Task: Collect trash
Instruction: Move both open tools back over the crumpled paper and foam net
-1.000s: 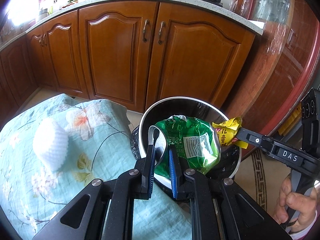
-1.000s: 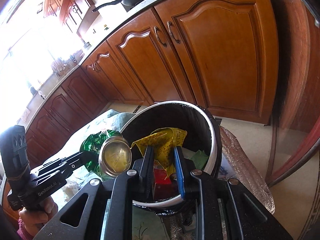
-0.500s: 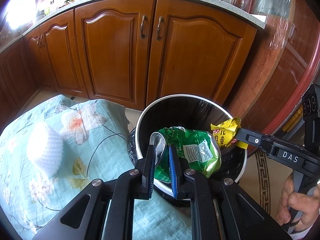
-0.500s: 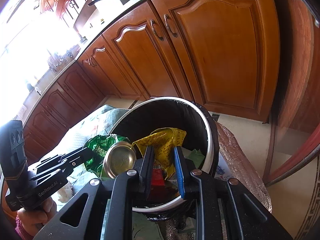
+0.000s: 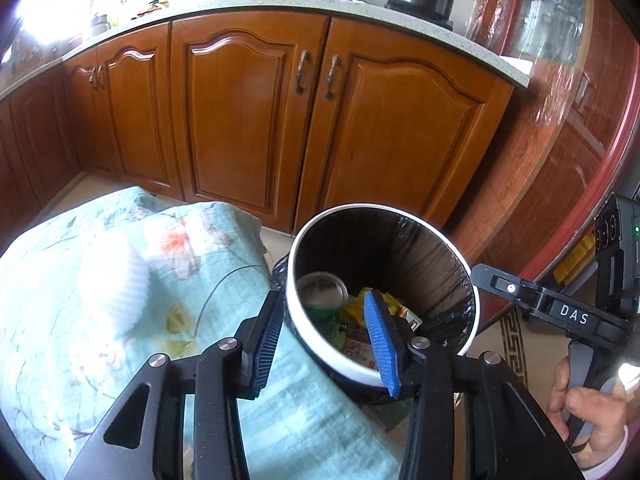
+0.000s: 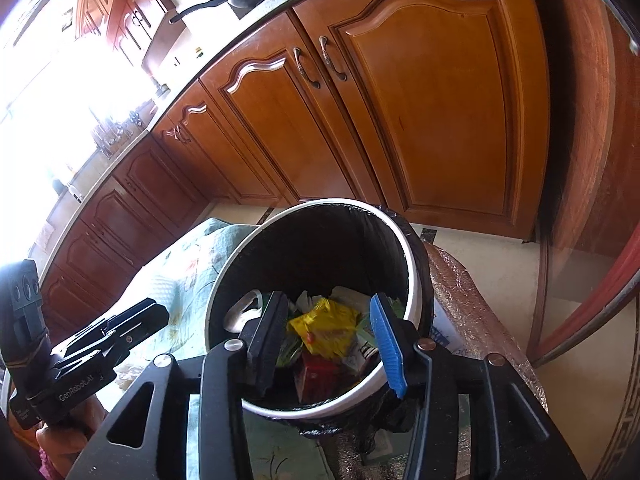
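While both claws' jaws are opening with nothing between them above the bin of trash, the white foam wrapper lies on the table's cloth left of the left claw, far from the right claw.

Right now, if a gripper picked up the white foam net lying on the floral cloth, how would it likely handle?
The white foam net looks puffy and ribbed, so probably very light and squashy. It likely collapses between the pads rather than slipping. Resting on soft floral cloth, a push would probably just slide it.
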Action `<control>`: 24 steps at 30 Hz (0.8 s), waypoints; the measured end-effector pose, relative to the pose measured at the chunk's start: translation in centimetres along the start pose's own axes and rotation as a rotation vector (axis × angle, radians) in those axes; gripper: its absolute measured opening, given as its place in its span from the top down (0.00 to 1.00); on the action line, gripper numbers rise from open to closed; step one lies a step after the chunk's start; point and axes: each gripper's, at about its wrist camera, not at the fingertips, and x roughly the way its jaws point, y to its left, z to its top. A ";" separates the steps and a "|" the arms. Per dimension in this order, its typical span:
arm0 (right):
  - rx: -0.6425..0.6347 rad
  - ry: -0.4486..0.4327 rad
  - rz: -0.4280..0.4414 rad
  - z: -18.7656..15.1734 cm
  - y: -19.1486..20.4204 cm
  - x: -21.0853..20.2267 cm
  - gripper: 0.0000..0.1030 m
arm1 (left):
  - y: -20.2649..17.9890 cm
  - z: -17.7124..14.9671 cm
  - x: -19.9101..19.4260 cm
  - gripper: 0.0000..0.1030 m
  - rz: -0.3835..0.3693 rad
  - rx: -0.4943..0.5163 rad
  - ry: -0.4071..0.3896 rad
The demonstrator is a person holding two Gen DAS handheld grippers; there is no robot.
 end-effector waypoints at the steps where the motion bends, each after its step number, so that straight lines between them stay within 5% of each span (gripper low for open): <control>1: 0.000 -0.006 0.011 -0.2 0.3 -0.3 0.51 | 0.5 -0.4 -0.6 0.55 0.001 -0.014 -0.006; 8: -0.014 -0.026 0.079 -2.9 3.1 -1.5 0.23 | 4.2 -3.5 -5.0 0.51 -0.017 -0.107 -0.047; 14: -0.024 -0.006 0.117 -5.5 5.5 -1.4 0.19 | 6.7 -6.1 -8.9 0.38 0.023 -0.150 -0.097; 24: -0.044 0.019 0.161 -8.2 9.1 -1.1 0.18 | 9.4 -10.7 -11.5 0.36 0.045 -0.205 -0.051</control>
